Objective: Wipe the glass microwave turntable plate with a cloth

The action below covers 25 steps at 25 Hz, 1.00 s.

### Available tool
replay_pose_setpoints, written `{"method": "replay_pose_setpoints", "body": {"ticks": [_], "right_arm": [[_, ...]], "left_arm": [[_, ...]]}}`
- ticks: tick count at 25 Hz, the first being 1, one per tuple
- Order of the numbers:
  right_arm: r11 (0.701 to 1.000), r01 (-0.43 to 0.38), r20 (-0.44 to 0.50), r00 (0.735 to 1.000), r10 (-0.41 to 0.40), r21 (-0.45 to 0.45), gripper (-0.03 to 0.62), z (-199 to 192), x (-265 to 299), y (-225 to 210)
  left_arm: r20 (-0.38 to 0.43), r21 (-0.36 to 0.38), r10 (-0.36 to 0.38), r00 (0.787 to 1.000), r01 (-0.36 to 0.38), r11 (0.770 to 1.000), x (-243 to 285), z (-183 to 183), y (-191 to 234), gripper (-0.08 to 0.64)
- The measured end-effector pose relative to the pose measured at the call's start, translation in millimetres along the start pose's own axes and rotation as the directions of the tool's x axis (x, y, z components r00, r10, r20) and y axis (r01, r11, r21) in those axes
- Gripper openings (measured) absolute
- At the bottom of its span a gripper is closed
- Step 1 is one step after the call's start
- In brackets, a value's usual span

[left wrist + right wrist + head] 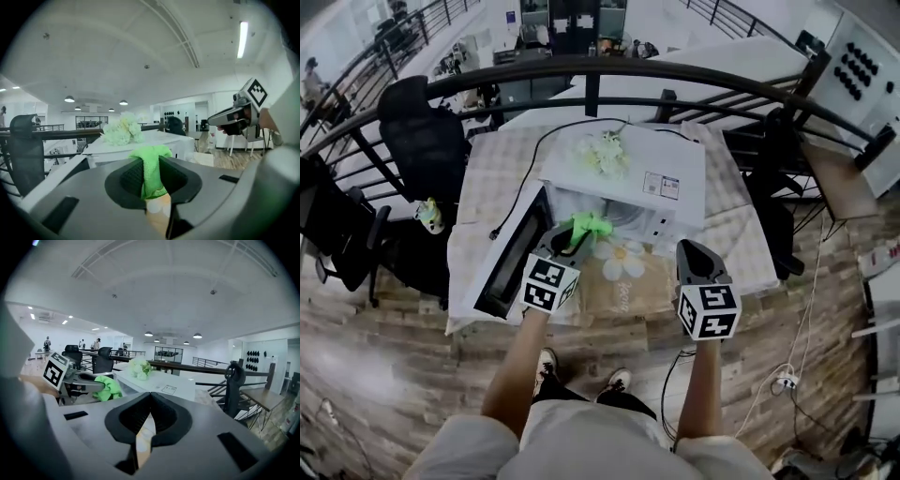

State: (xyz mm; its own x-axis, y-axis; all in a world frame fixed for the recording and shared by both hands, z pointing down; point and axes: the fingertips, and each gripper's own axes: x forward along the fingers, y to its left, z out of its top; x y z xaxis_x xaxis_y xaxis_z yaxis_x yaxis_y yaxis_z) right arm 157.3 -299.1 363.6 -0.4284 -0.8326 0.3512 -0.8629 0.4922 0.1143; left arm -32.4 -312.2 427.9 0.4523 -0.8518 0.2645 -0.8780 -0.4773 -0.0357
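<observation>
Though partly hidden between fingers point(129, 178) of the left gripper point(150, 163), green cloth point(153, 177).

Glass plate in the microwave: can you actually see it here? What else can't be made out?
1. Glass plate: seen in no view. In the head view, the microwave top, the left hand-held gripper and its cloth cover the opening. In the gripper views, the bodies of that one and the right hand-held gripper block the low foreground.
2. Label on the microwave: too small to read, head view.
</observation>
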Motion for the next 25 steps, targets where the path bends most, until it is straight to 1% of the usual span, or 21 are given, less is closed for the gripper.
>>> {"method": "replay_pose_setpoints", "body": {"ticks": [2, 4, 7, 9, 13, 18, 21, 25], "right_arm": [[0.999, 0.027, 0.031, 0.999, -0.027, -0.016, 0.015, 21.2, -13.2, 1.9], [0.998, 0.046, 0.057, 0.997, -0.044, -0.045, 0.015, 39.2, -24.2, 7.3], [0.992, 0.07, 0.08, 0.995, -0.062, -0.101, 0.015, 58.8, -36.6, 17.9], [0.99, 0.075, 0.094, 0.994, -0.064, -0.118, 0.015, 69.3, -42.0, 24.3], [0.986, 0.074, 0.123, 0.991, -0.056, -0.147, 0.014, 85.5, -48.5, 36.7], [0.979, 0.076, 0.141, 0.989, -0.049, -0.19, 0.014, 105.4, -47.8, 50.9], [0.974, 0.076, 0.146, 0.988, -0.045, -0.215, 0.014, 116.1, -49.6, 57.7], [0.972, 0.081, 0.162, 0.986, -0.045, -0.222, 0.014, 125.3, -50.4, 61.1]], "left_arm": [[0.049, -0.01, 0.006, 0.999, -0.006, 1.0, -22.6, 19.1, 3.5, 0.092], [0.094, -0.004, 0.006, 0.996, -0.006, 1.0, -40.4, 38.6, 6.7, 0.092], [0.151, 0.048, 0.012, 0.989, -0.019, 0.999, -61.9, 67.3, 12.0, 0.092], [0.177, 0.076, 0.025, 0.984, -0.039, 0.996, -75.4, 82.7, 17.6, 0.092], [0.221, 0.094, 0.039, 0.974, -0.061, 0.994, -99.2, 105.0, 25.7, 0.092], [0.248, 0.174, 0.069, 0.966, -0.114, 0.978, -123.4, 128.4, 39.5, 0.094], [0.27, 0.187, 0.079, 0.96, -0.133, 0.973, -135.3, 142.7, 42.4, 0.094], [0.302, 0.21, 0.087, 0.949, -0.155, 0.965, -143.3, 159.6, 44.4, 0.094]]}}
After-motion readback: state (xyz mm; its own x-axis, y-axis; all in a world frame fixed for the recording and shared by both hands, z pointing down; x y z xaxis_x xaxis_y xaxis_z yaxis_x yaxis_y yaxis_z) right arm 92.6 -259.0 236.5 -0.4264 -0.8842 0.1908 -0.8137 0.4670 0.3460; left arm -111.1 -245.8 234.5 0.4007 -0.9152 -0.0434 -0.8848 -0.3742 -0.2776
